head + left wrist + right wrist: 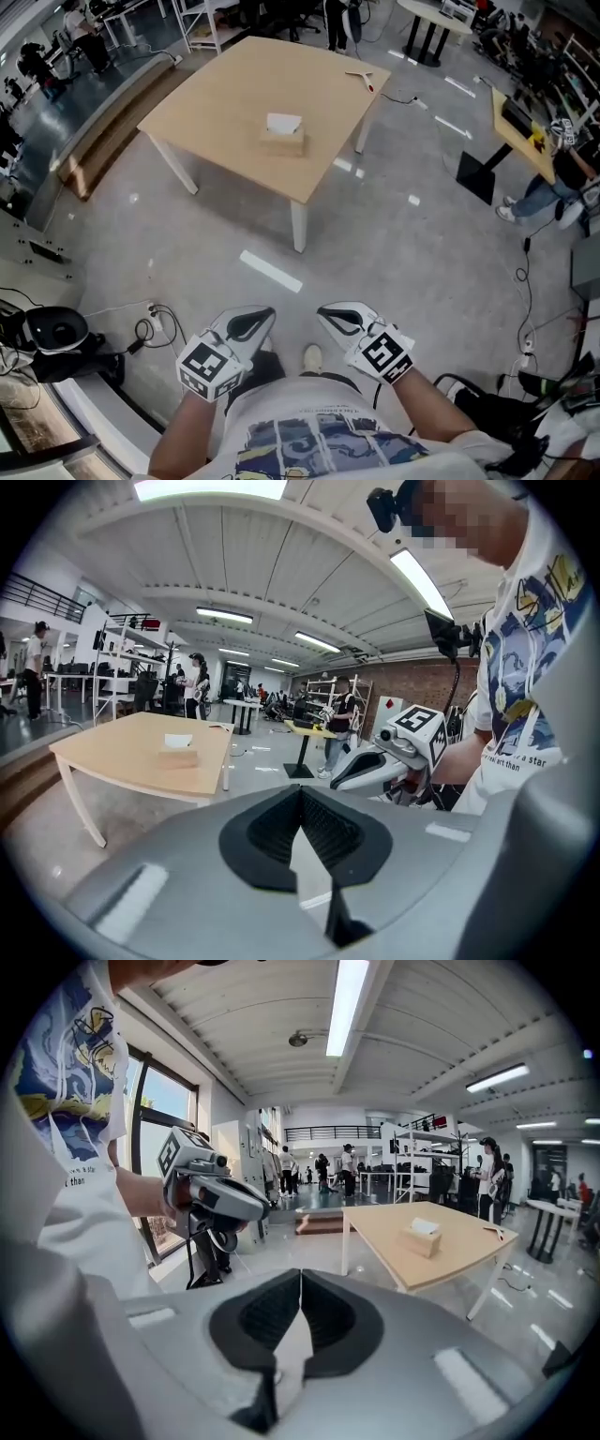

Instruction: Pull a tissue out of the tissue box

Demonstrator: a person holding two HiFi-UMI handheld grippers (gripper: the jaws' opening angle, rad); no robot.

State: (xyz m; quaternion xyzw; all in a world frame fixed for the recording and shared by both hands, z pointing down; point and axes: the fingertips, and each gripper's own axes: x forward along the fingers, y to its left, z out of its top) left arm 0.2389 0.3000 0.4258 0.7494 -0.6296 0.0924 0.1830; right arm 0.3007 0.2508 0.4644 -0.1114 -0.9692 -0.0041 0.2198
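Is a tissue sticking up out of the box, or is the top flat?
Sticking up: a white tissue stands above the top of the tan tissue box on the table.

**Tissue box on the table, both grippers well short of it**

The tissue box (pixel 283 142) sits near the middle of the table (pixel 225 94), with a tissue (pixel 283 123) standing out of its top. A small object (pixel 361 77) lies at the table's far right corner, well apart from the box. The table stands ahead of the person, across a stretch of floor (pixel 394 244). The left gripper (pixel 268 314) and the right gripper (pixel 322 310) are side by side close to the person's body, both pointing towards the table and well apart from it. A desk (pixel 516 127) stands to the right of the table, with another person (pixel 548 192) just beside it
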